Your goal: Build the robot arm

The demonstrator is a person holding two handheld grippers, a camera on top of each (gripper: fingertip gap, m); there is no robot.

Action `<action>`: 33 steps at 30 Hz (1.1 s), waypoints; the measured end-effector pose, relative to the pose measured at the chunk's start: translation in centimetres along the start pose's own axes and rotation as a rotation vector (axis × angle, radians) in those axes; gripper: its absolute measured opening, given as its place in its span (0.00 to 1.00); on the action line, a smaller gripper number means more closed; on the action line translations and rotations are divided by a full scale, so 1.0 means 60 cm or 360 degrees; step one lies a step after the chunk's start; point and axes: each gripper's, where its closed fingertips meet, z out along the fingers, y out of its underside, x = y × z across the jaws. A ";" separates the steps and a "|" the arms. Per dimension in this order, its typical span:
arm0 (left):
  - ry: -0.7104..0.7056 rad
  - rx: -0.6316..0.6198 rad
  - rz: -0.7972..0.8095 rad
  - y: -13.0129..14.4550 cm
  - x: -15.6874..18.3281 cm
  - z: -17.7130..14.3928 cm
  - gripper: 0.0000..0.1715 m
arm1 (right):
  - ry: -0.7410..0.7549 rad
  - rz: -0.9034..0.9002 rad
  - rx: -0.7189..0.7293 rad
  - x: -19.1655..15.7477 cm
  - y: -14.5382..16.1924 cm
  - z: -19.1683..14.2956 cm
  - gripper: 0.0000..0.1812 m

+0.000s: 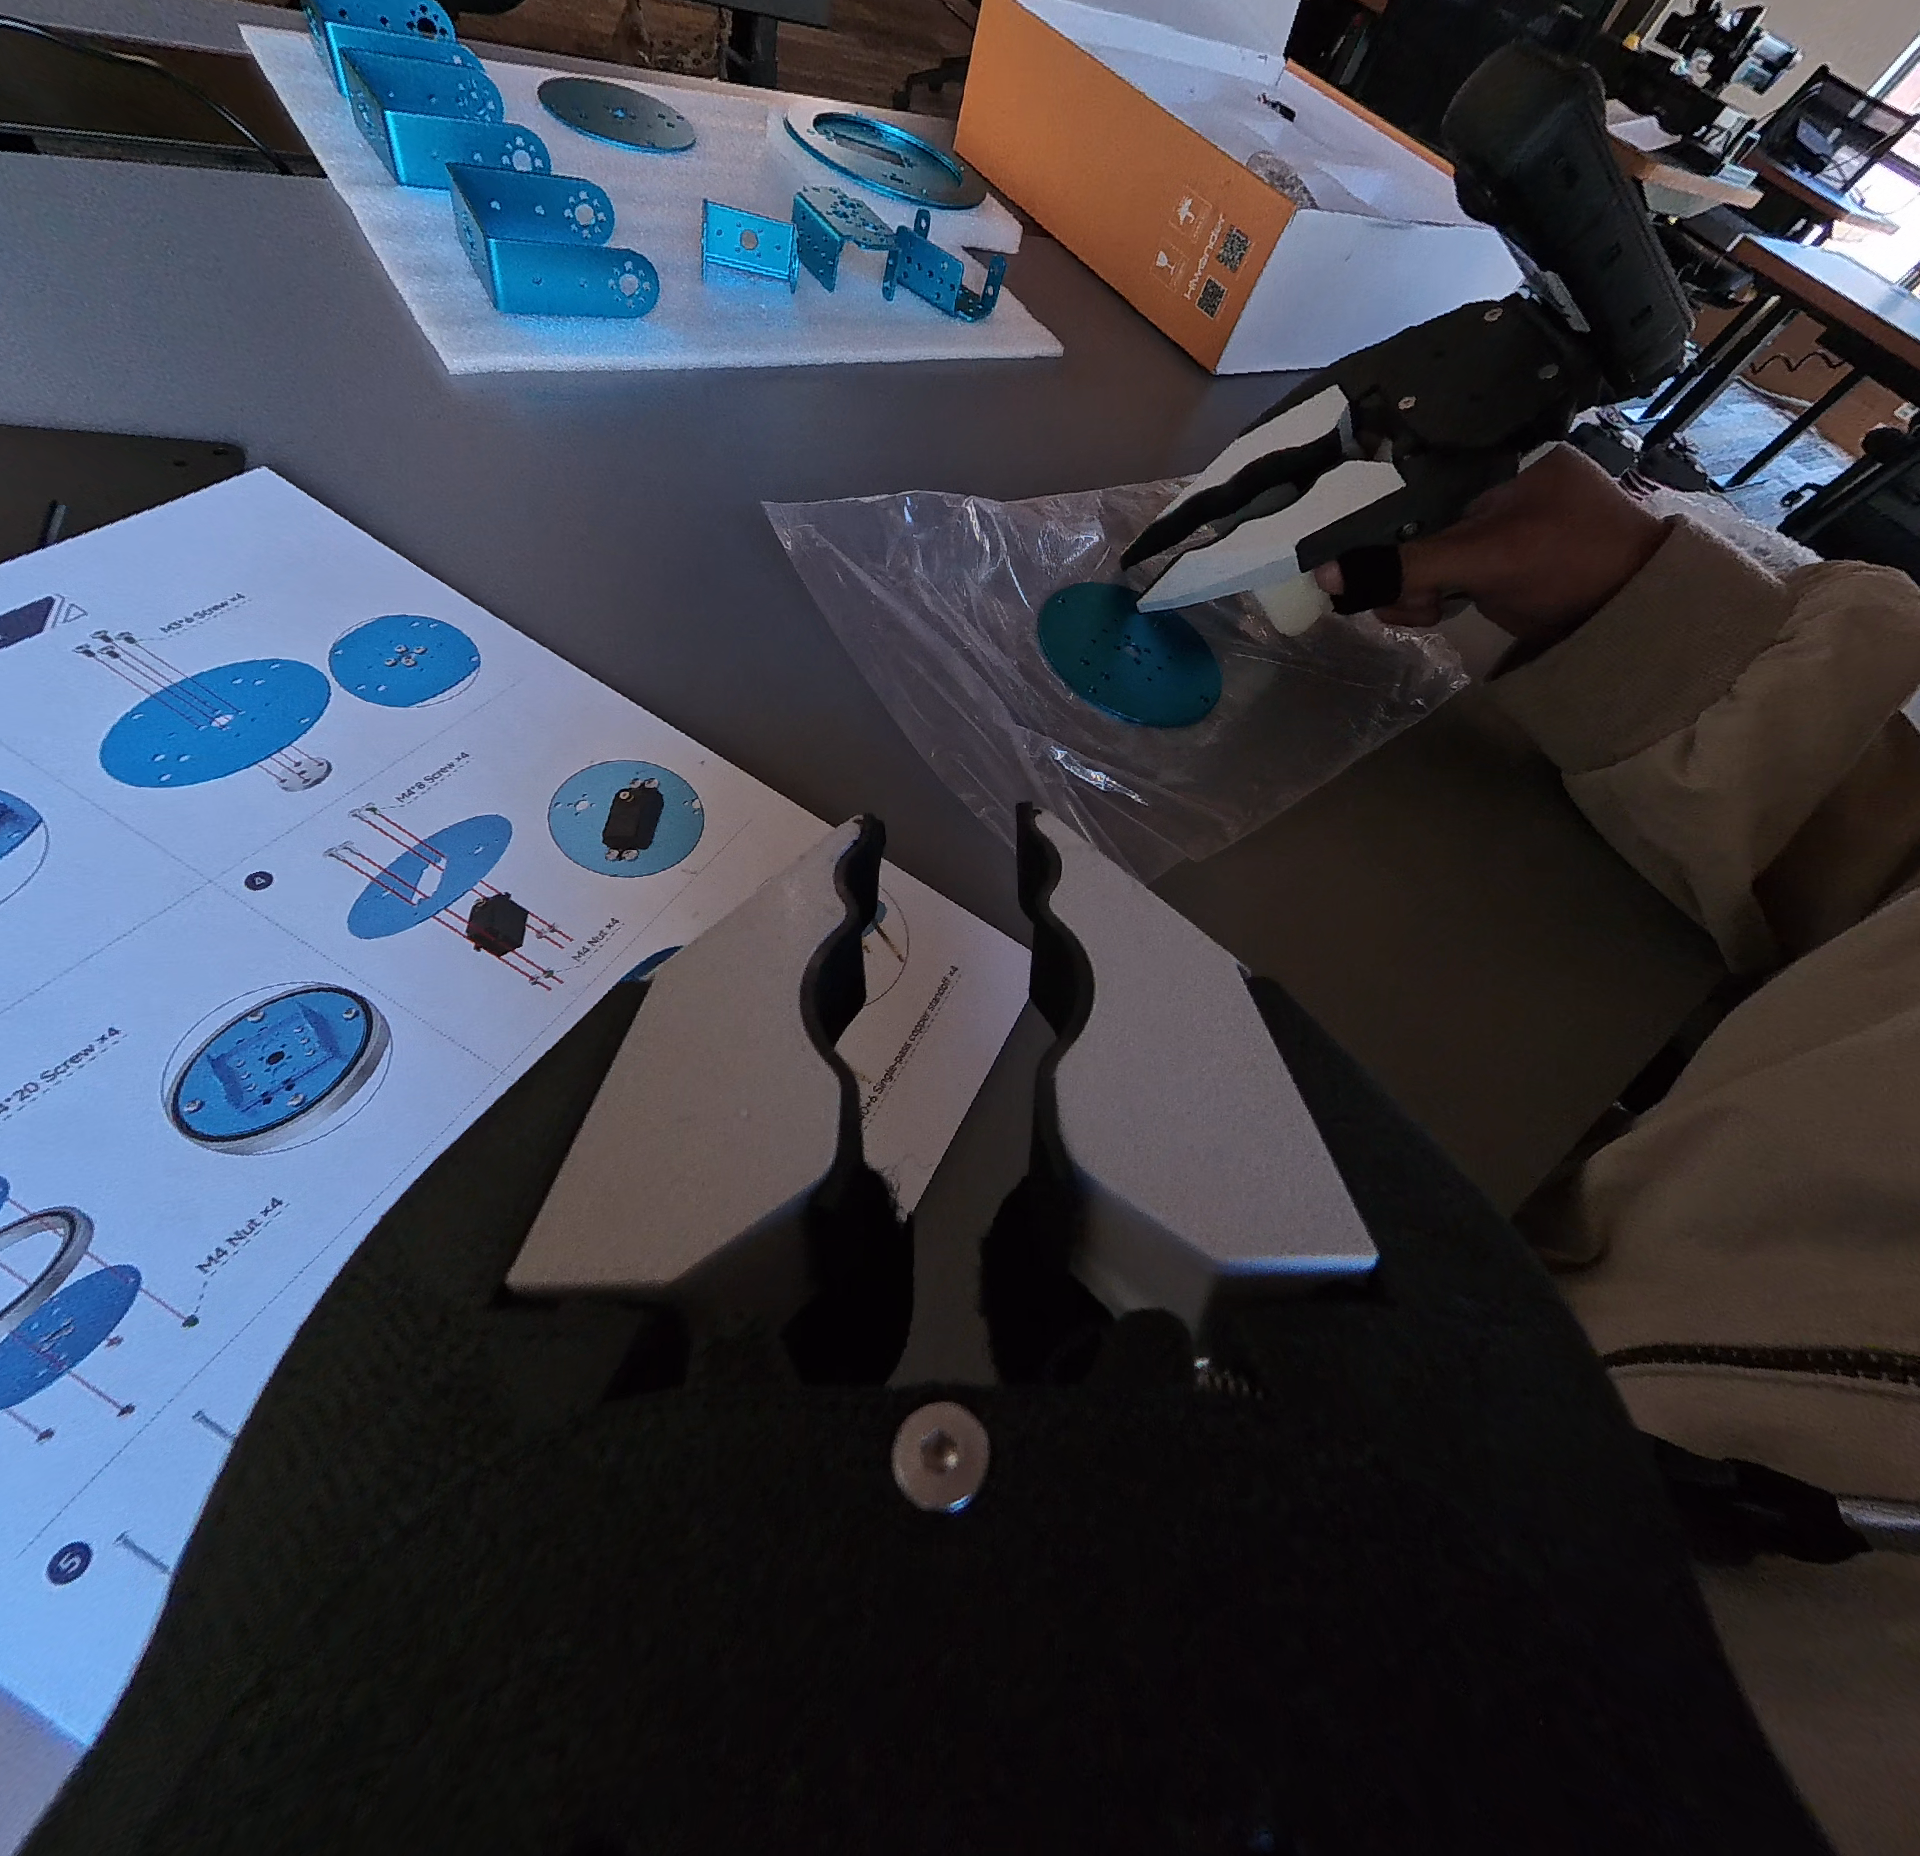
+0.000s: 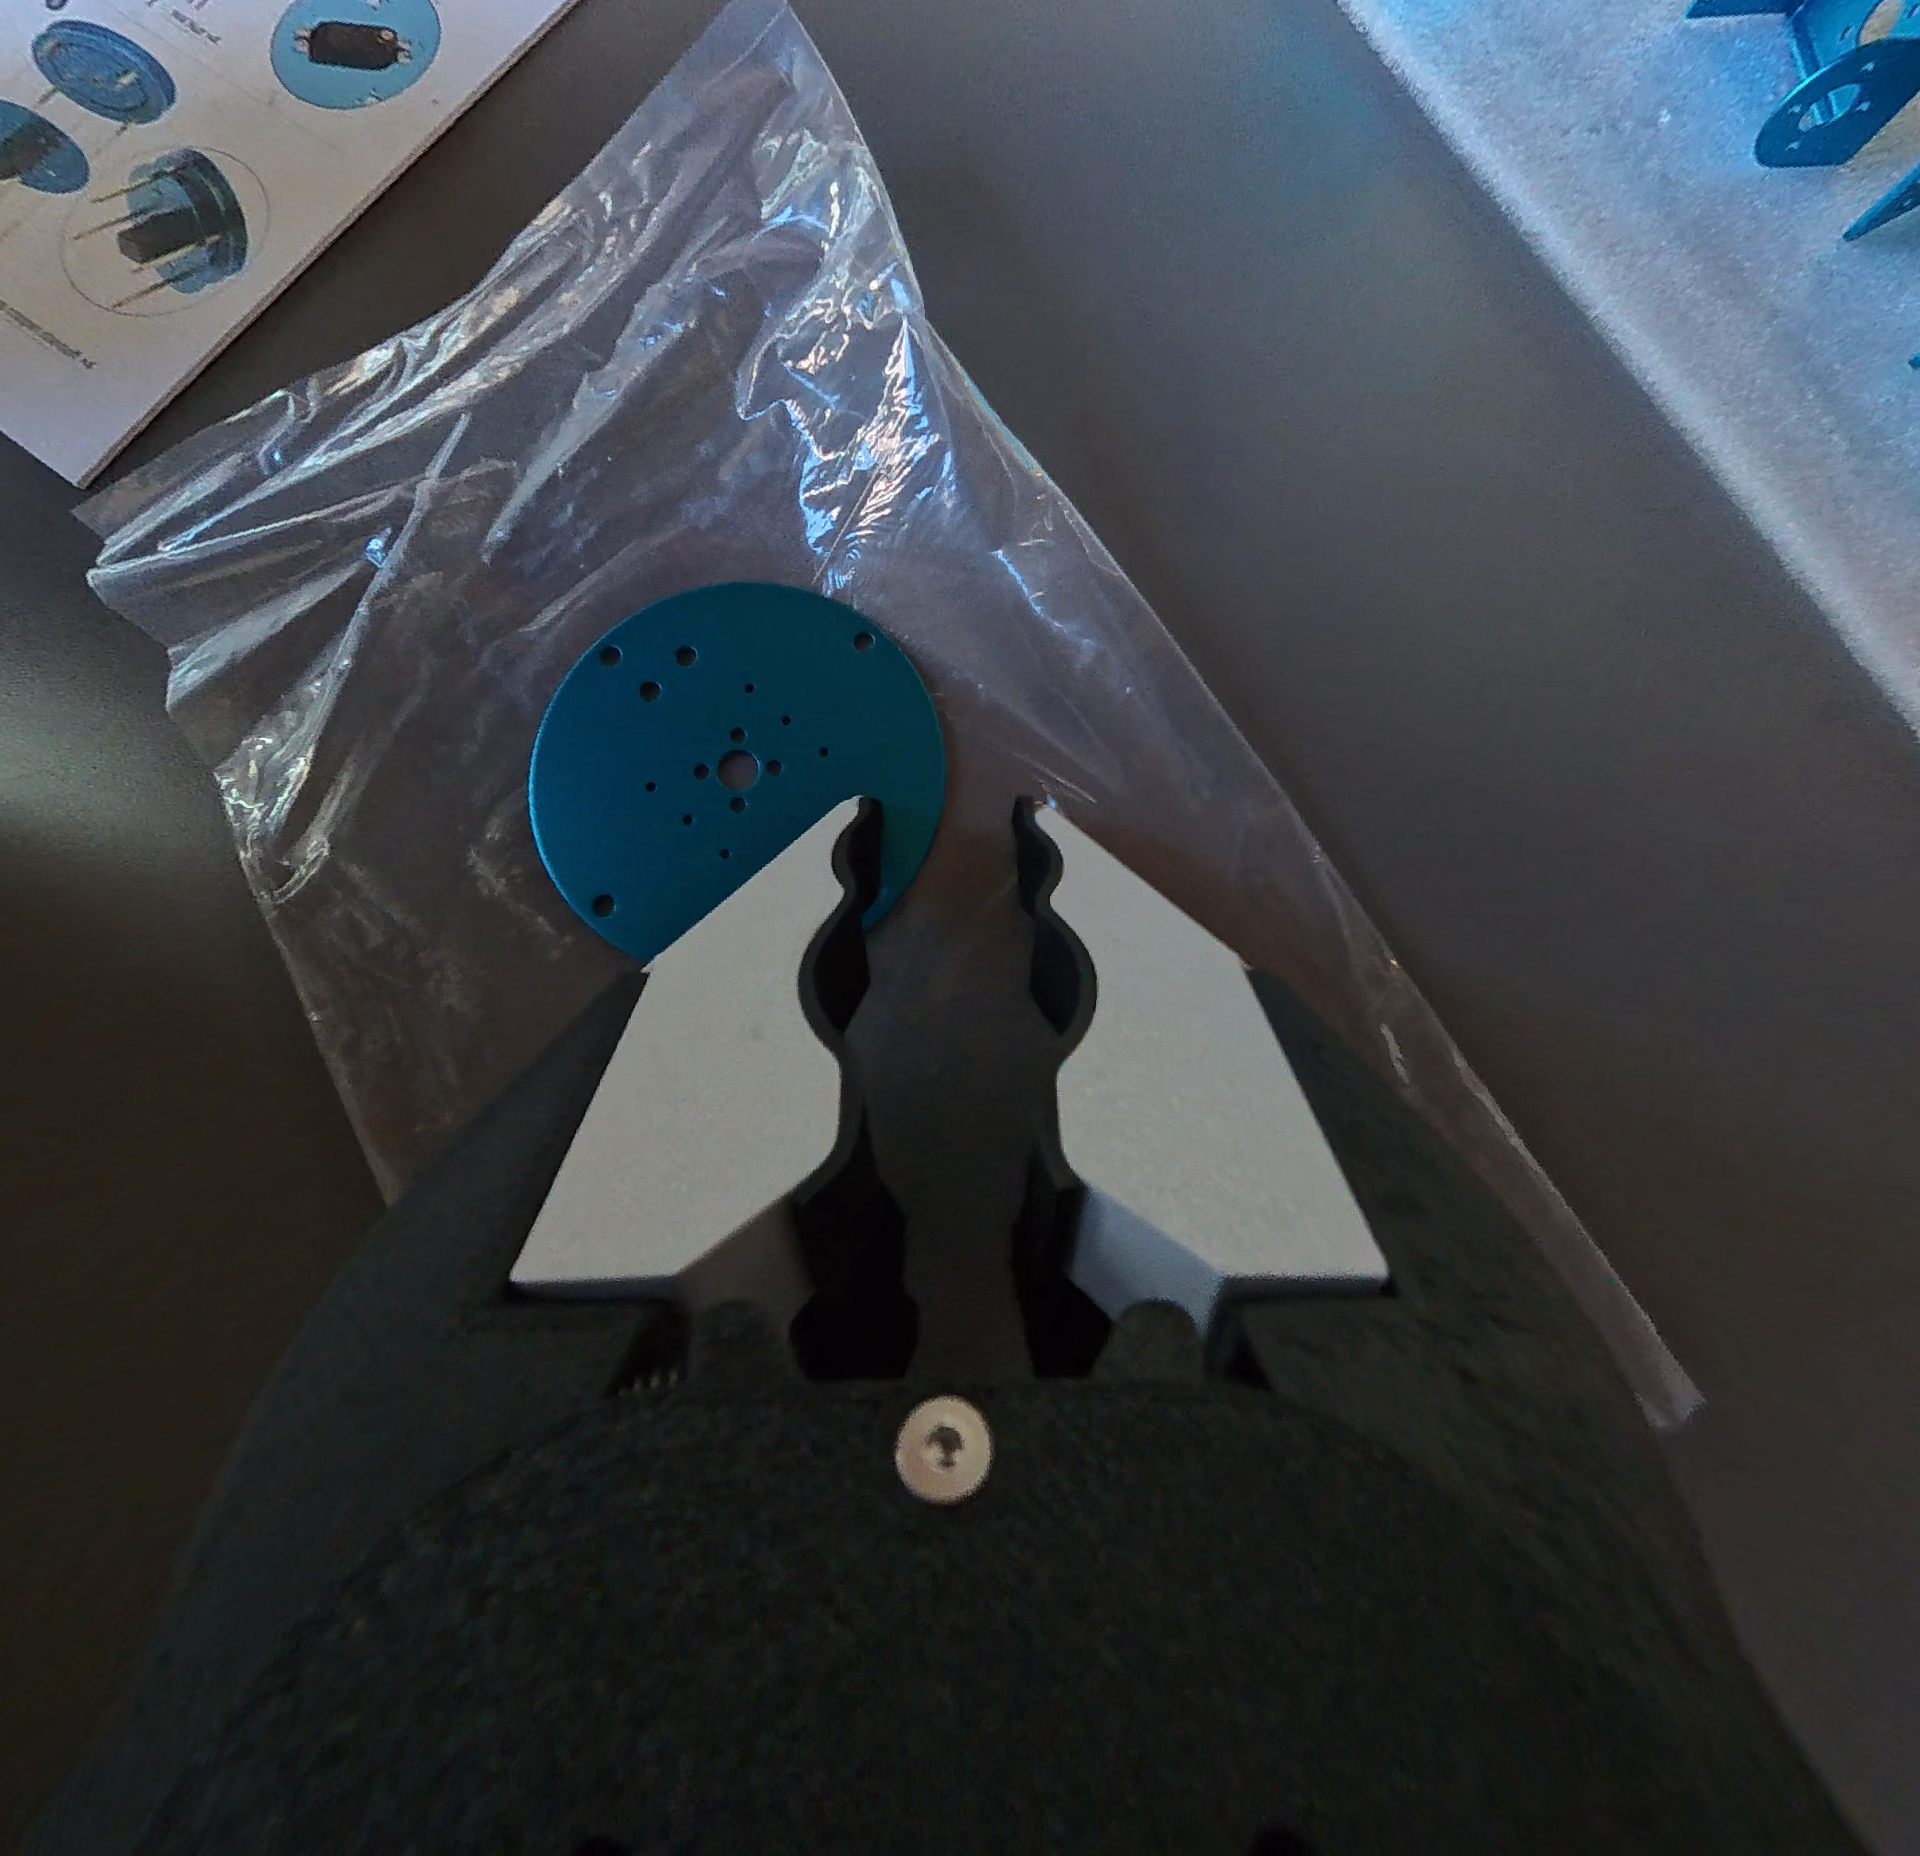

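Right gripper (image 2: pixel 943 804): jaws parted by a narrow gap, nothing between them. Its left fingertip overlaps the near edge of the blue round plate (image 2: pixel 717 757); in the left wrist view the tip looks to be down on the plate's rim, contact probable but not certain. Plate is flat, drilled with many small holes, and lies on top of a crumpled clear plastic bag (image 2: pixel 644 424), which is spread on the grey table (image 2: pixel 1351 456). Bag runs ahead of the tool and back under it on the right.

Left gripper (image 1: pixel 940 819): jaws spread slightly, empty, held above the corner of the printed instruction sheet (image 1: pixel 312 871), well short of the bag, which lies ahead and to its right.

Farther out, beyond both tools: white foam sheet (image 1: pixel 582 331) carrying blue metal brackets (image 1: pixel 499 196) and two discs; orange and white cardboard box (image 1: pixel 1132 165), lid open, to the right of it.

Risks (judgement): plate sits on slick film, so a sideways push from the tip could slide it, or drag the bag along. Thin plate lying flat gives the fingers little edge to catch.

Not resolved: plate's near edge is hidden behind the right gripper's finger; box contents out of view; sheet cut off at frame edge.
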 end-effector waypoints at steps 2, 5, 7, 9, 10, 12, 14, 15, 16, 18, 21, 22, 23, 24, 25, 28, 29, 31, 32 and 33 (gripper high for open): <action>-0.0002 -0.0002 0.0003 0.000 0.000 0.000 0.15 | 0.0011 0.0007 -0.0002 0.003 0.001 -0.001 0.15; -0.0007 0.0002 0.0006 0.000 0.001 -0.002 0.14 | 0.0021 0.0010 -0.0001 0.006 0.001 -0.001 0.15; -0.0010 0.0007 0.0007 0.000 0.001 -0.004 0.15 | 0.0021 0.0015 0.0004 0.006 0.001 -0.001 0.15; -0.0016 0.0013 0.0008 0.000 0.001 -0.008 0.15 | 0.0020 0.0016 0.0006 0.007 0.001 -0.001 0.16; -0.0018 0.0016 0.0007 0.000 0.001 -0.010 0.15 | 0.0025 0.0018 0.0007 0.008 0.001 -0.001 0.17; -0.0025 0.0023 0.0007 0.000 0.000 -0.014 0.15 | 0.0040 0.0017 0.0007 0.010 0.001 -0.001 0.19; -0.0036 0.0029 0.0007 0.001 -0.001 -0.020 0.15 | 0.0042 0.0012 0.0009 0.010 0.000 -0.002 0.20; -0.0043 0.0035 0.0007 0.001 -0.001 -0.025 0.15 | 0.0029 0.0015 0.0019 0.008 -0.002 -0.003 0.20; -0.0053 0.0043 0.0007 0.001 -0.002 -0.030 0.15 | 0.0011 0.0022 0.0039 0.006 -0.005 -0.004 0.21; -0.0077 0.0059 0.0002 0.004 -0.005 -0.043 0.15 | -0.0025 0.0049 0.0089 0.003 -0.013 -0.008 0.21; -0.0127 0.0102 -0.0010 0.009 -0.010 -0.071 0.15 | -0.0050 0.0095 0.0161 0.004 -0.024 -0.016 0.22; -0.0145 0.0120 -0.0017 0.012 -0.012 -0.083 0.15 | -0.0043 0.0111 0.0183 0.007 -0.027 -0.020 0.22; -0.0165 0.0137 -0.0027 0.015 -0.014 -0.096 0.15 | -0.0029 0.0127 0.0198 0.010 -0.029 -0.024 0.22; -0.0188 0.0154 -0.0038 0.019 -0.017 -0.108 0.15 | -0.0015 0.0141 0.0211 0.012 -0.029 -0.029 0.22; -0.0216 0.0167 -0.0052 0.025 -0.022 -0.122 0.15 | -0.0004 0.0154 0.0228 0.012 -0.030 -0.034 0.22; -0.0331 0.0188 -0.0122 0.047 -0.043 -0.166 0.15 | 0.0040 0.0202 0.0320 0.008 -0.039 -0.054 0.24; -0.0373 0.0201 -0.0148 0.055 -0.052 -0.182 0.15 | 0.0046 0.0222 0.0364 0.003 -0.043 -0.061 0.25; -0.0474 0.0227 -0.0205 0.071 -0.074 -0.217 0.15 | 0.0050 0.0259 0.0467 -0.010 -0.054 -0.075 0.27; -0.0533 0.0237 -0.0227 0.079 -0.087 -0.235 0.15 | 0.0062 0.0272 0.0514 -0.017 -0.057 -0.081 0.27; -0.0595 0.0250 -0.0242 0.084 -0.101 -0.253 0.15 | 0.0085 0.0283 0.0543 -0.023 -0.058 -0.085 0.27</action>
